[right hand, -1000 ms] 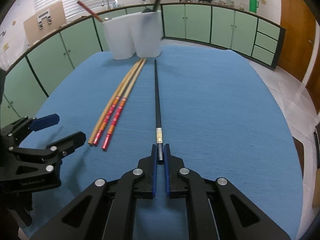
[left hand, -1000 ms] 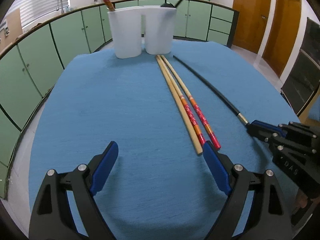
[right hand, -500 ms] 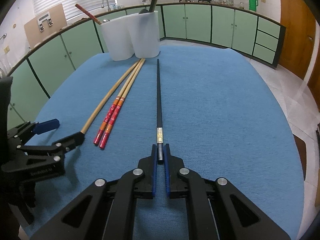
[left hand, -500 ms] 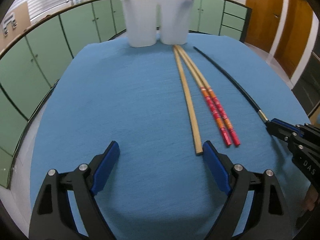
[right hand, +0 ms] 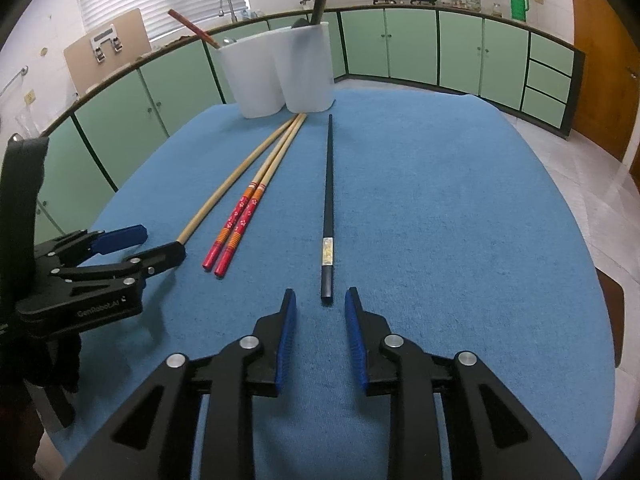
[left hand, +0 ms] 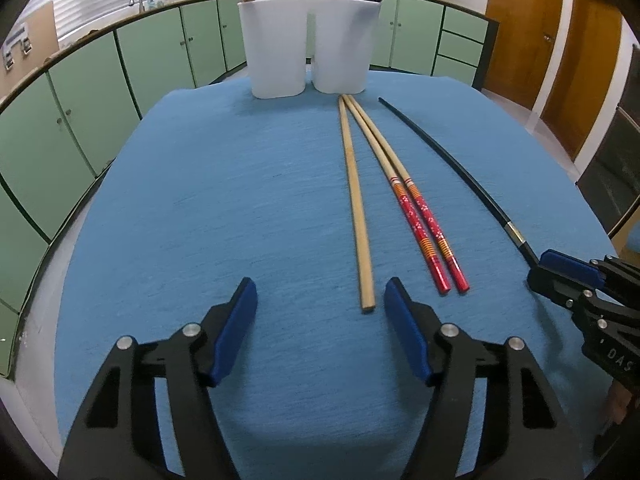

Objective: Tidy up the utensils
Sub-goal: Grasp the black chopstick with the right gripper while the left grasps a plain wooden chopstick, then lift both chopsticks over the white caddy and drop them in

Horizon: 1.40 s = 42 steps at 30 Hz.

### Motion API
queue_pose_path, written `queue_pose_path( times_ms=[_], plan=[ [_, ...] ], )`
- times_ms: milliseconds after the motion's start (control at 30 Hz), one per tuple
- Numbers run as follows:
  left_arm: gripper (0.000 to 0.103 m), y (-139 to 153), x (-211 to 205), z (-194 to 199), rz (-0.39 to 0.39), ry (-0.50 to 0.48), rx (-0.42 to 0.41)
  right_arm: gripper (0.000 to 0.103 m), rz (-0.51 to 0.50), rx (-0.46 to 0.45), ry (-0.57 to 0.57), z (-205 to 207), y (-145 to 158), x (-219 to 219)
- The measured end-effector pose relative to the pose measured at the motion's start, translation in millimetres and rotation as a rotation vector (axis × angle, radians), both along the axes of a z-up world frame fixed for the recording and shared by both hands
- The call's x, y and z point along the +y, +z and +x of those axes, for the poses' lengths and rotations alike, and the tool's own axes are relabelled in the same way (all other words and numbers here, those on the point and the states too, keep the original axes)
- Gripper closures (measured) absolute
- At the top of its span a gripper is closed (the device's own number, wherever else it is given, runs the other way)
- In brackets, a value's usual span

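Nearest, my right claw (right hand: pixel 320 308): jaws parted narrowly, holding nothing, where half a second ago they pinched the black chopstick (right hand: pixel 329 200). Its butt lies on the blue surface (right hand: pixel 460 220) just ahead of the gap, long axis running straight away toward the white holder (right hand: pixel 280 76). My left claw (left hand: pixel 320 308): wide, empty, now lined up on the plain wooden chopstick (left hand: pixel 356 204), whose butt sits just inside its right finger. Red-patterned pair (left hand: pixel 416 208) between the two.
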<state>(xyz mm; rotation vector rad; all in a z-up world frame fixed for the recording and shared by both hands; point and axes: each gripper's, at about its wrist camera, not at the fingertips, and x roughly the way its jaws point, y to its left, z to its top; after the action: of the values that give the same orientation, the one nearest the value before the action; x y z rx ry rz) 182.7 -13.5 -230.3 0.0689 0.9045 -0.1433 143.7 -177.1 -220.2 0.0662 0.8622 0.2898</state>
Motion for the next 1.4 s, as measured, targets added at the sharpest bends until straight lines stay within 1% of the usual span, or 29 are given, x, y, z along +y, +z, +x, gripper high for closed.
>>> queue_pose_path(
  times_ms=[100,200,233,267,300,333,367,400,533,667,767,867,1067,1267,1400],
  plan=[
    [0.047,0,-3,0,-0.009,-0.006,-0.003,0.080,-0.008,0.000,-0.007,5,0,2],
    [0.059,0,-6,0,-0.014,-0.013,-0.007,0.090,-0.008,0.005,-0.017,8,-1,1],
    [0.066,0,-9,1,-0.015,-0.023,-0.008,0.095,-0.008,0.007,-0.019,9,-1,1],
    [0.073,0,-10,1,-0.012,-0.030,-0.009,0.096,-0.008,0.007,-0.021,9,-1,1],
    [0.076,0,-13,1,-0.007,-0.040,-0.011,0.096,-0.010,0.006,-0.021,9,-1,1],
    [0.083,-1,-14,2,-0.006,-0.043,-0.012,0.096,-0.012,0.005,-0.022,9,-1,1],
    [0.092,-1,-15,2,-0.011,-0.046,-0.010,0.096,-0.015,0.004,-0.022,8,-1,1],
    [0.096,-1,-15,3,-0.019,-0.049,-0.006,0.096,-0.018,0.003,-0.023,8,-1,2],
    [0.097,3,-11,2,-0.043,-0.051,0.009,0.096,-0.029,-0.014,-0.022,5,5,3],
    [0.097,18,-4,-5,-0.032,-0.055,-0.016,0.096,-0.025,-0.041,-0.017,2,19,-1],
    [0.097,39,1,-13,-0.025,-0.065,-0.058,0.096,-0.031,-0.072,-0.020,0,33,-6],
    [0.097,67,5,-21,-0.022,-0.073,-0.118,0.097,-0.029,-0.113,-0.024,-1,53,-10],
    [0.097,118,8,-30,-0.039,-0.083,-0.227,0.097,-0.015,-0.188,-0.026,-2,90,-17],
    [0.097,161,3,-34,-0.051,-0.105,-0.317,0.097,0.009,-0.250,-0.012,4,131,-21],
    [0.097,181,3,-30,-0.059,-0.115,-0.359,0.097,0.021,-0.269,0.012,12,159,-23]
  ],
)
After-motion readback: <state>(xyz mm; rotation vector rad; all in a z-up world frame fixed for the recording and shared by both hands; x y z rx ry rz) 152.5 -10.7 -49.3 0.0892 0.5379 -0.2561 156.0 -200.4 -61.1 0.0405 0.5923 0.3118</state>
